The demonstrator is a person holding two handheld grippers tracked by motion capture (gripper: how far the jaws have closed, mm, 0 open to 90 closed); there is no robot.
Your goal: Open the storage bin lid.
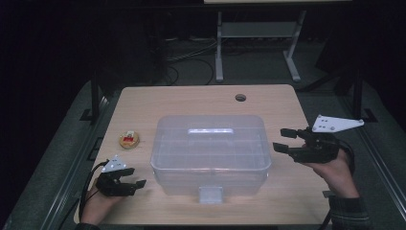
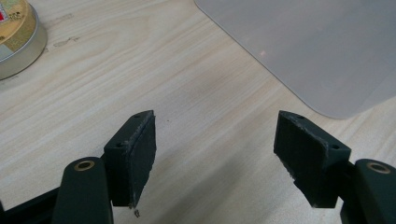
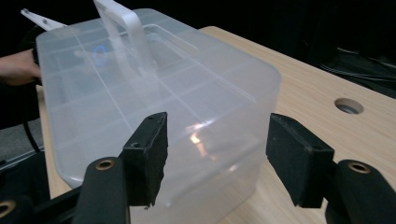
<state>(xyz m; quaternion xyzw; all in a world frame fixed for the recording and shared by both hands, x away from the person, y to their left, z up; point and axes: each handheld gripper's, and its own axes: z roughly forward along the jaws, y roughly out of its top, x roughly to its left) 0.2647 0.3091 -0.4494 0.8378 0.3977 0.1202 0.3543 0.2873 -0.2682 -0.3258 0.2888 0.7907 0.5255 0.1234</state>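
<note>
A clear, frosted plastic storage box with a lid, a handle on top and a front latch (image 1: 210,153) sits at the centre of the pale wooden table (image 1: 191,98). At about nine o'clock from the box, near but apart from it, lies a small round tin with a gold and red label (image 1: 129,139).

The left gripper (image 1: 136,178) rests low over the table at about eight o'clock from the box, just beside its near left corner. Its jaws stand apart with nothing between them; in the left gripper view (image 2: 215,154) bare wood shows in the gap, with the box corner at one o'clock and the tin at eleven o'clock.

The right gripper (image 1: 285,140) hovers at three o'clock from the box, just beside its right wall, and points at it. Its jaws are spread and grasp nothing; in the right gripper view (image 3: 217,156) the box wall lies beyond the pads, untouched. A round cable hole (image 1: 240,97) lies at twelve o'clock on the table.
</note>
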